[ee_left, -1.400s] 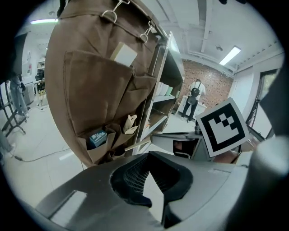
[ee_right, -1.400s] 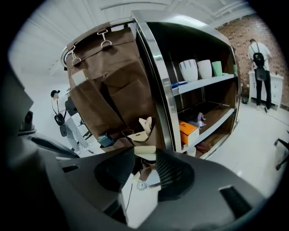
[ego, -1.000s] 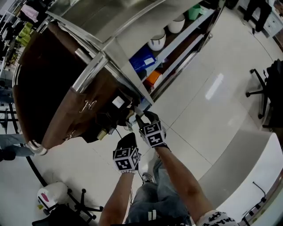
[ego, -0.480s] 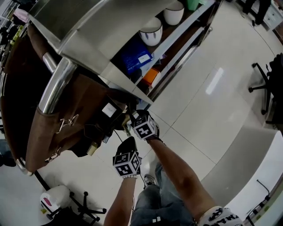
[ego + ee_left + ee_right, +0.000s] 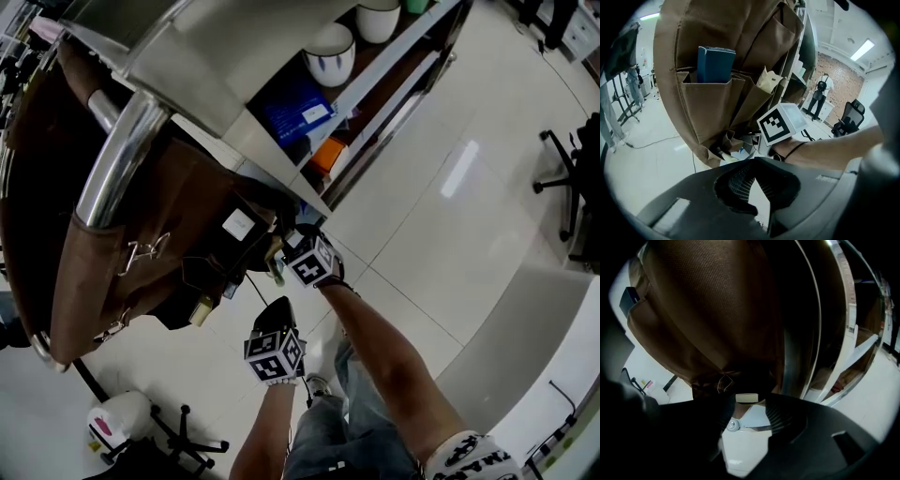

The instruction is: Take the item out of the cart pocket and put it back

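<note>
Right gripper (image 5: 747, 409): jaws spread and just now opening wider; the pads do not visibly squeeze anything.
Metal tool (image 5: 752, 428): the task's thing. It lies crosswise in the gap between the right jaws, with its pivot screw (image 5: 732, 426) by the left-hand pad and its cream end (image 5: 746, 398) at the jaw tips.
Fabric organiser (image 5: 712, 315): brown, hanging straight ahead of the right jaws. Its bottom fold sits just beyond the cream end. I cannot tell whether the tool is inside a pocket.
Steel post (image 5: 801, 333): ahead and to the right of the right jaws, close beside the fabric.
Left gripper (image 5: 751, 165): jaws pressed together at the tips with nothing between them, held short of the organiser and below its pockets.
Marker cube (image 5: 780, 124): the right gripper's own, above and ahead of the left jaws, standing between them and the pockets.
Blue case (image 5: 716, 64): upright in a pocket well above the left jaws.
Cream-tipped stick (image 5: 721, 154): pokes from the lowest pocket, just beyond the left jaws.
Bowl (image 5: 330, 52): on the cart shelf, far beyond both grippers.
</note>
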